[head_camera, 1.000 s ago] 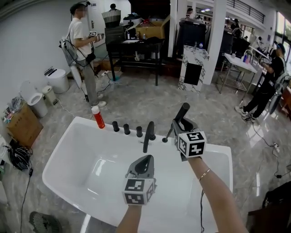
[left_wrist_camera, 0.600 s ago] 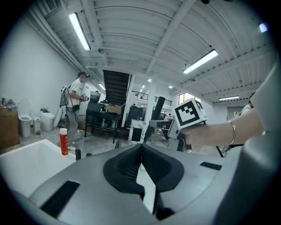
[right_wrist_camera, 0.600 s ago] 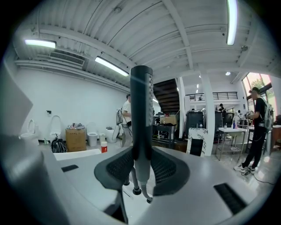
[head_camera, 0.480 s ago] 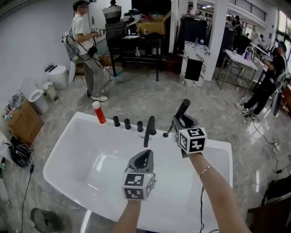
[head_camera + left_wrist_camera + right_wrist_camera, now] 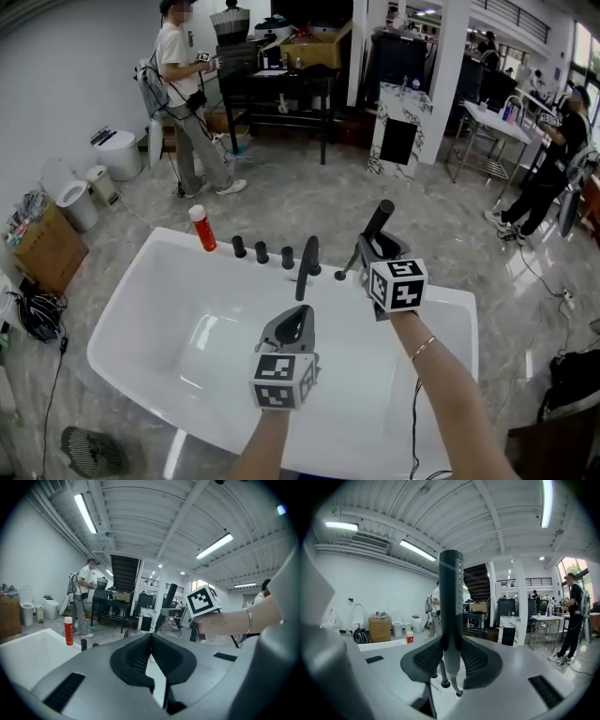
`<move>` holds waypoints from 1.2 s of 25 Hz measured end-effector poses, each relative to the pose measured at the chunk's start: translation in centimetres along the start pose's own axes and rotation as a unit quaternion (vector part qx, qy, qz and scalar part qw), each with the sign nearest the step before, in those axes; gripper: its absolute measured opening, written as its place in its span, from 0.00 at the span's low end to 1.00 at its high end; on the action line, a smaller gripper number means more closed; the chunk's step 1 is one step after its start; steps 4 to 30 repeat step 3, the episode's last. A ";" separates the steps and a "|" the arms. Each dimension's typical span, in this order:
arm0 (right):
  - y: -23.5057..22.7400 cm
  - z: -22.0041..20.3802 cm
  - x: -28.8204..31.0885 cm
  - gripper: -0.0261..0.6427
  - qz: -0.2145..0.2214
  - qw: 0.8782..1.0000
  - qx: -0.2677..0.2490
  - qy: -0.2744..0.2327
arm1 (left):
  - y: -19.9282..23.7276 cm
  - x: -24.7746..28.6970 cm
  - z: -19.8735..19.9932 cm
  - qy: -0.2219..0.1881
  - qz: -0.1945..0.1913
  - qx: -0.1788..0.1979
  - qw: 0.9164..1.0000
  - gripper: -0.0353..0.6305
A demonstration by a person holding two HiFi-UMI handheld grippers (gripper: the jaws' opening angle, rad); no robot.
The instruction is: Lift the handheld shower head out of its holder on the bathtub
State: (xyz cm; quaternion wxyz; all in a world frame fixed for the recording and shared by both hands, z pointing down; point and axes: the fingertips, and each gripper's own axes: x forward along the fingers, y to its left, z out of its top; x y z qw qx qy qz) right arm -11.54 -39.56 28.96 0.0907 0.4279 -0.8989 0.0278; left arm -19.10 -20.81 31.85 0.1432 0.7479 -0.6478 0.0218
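A black stick-shaped shower head (image 5: 379,221) stands nearly upright, and my right gripper (image 5: 373,246) is shut on its handle. In the right gripper view the shower head (image 5: 450,602) is pinched between the pads of the right gripper (image 5: 450,653). Its grey hose hangs down to a small black holder (image 5: 339,277) on the far rim of the white bathtub (image 5: 141,281). My left gripper (image 5: 298,323) hovers over the tub basin, shut and empty. In its own view the left gripper (image 5: 151,648) has its jaws meeting.
On the tub's far rim stand a black spout (image 5: 307,265), three black knobs (image 5: 262,252) and a red bottle (image 5: 202,229). Behind it are a walking person (image 5: 183,94), a black table (image 5: 281,94) and a marble-patterned stand (image 5: 401,131). Toilets (image 5: 75,202) and a cardboard box (image 5: 47,258) are at left.
Both grippers have kept still, the right one still holding the shower head. The person at the back left has stepped to the right.
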 end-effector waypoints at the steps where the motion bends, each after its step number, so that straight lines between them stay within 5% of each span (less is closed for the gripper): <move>1: -0.1 0.1 -0.2 0.22 -0.001 1.000 0.001 0.000 | -0.1 -0.1 0.1 0.000 0.000 0.000 1.000 0.08; 30: -0.3 0.1 -0.5 0.22 -0.001 1.000 0.005 0.000 | -0.4 -0.2 0.2 -0.001 -0.001 0.001 1.000 0.08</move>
